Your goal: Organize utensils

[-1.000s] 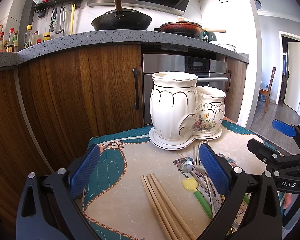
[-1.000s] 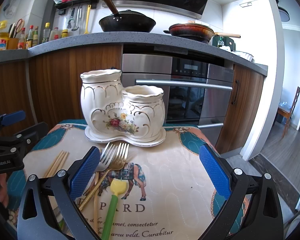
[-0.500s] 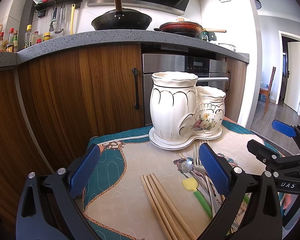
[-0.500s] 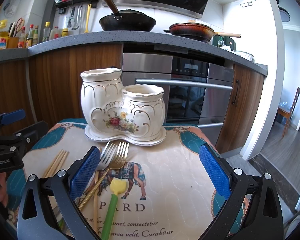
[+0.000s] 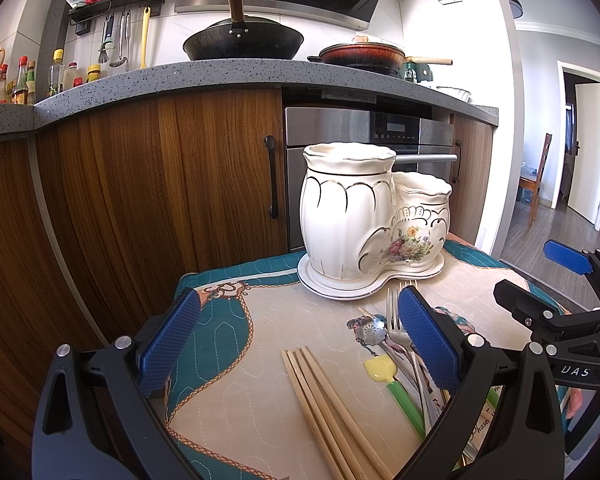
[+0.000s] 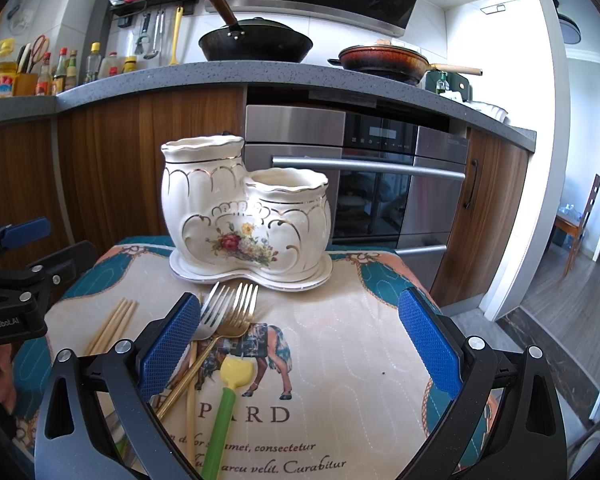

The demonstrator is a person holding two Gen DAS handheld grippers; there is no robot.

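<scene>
A white ceramic two-pot utensil holder [image 5: 374, 220] [image 6: 246, 216] stands on its saucer at the far side of a quilted mat [image 5: 240, 360] [image 6: 340, 360]. Wooden chopsticks [image 5: 332, 408] [image 6: 112, 326], a silver fork [image 6: 214, 312], a gold fork [image 6: 242, 312], a flower-ended spoon [image 5: 374, 330] and a yellow-tipped green-handled scoop [image 5: 396, 382] [image 6: 224, 400] lie loose on the mat. My left gripper [image 5: 298, 344] is open and empty over the chopsticks. My right gripper [image 6: 298, 344] is open and empty, its left finger [image 6: 168, 348] over the fork handles.
Wood cabinets [image 5: 160, 192] and a steel oven [image 6: 380, 184] stand behind the small table. A wok [image 5: 242, 42] and a pan [image 6: 384, 62] sit on the counter above. Open floor [image 6: 560, 312] and a doorway [image 5: 584, 148] lie to the right.
The right gripper has edged slightly towards the holder, which looks a little lower and larger. The left gripper has not moved.
</scene>
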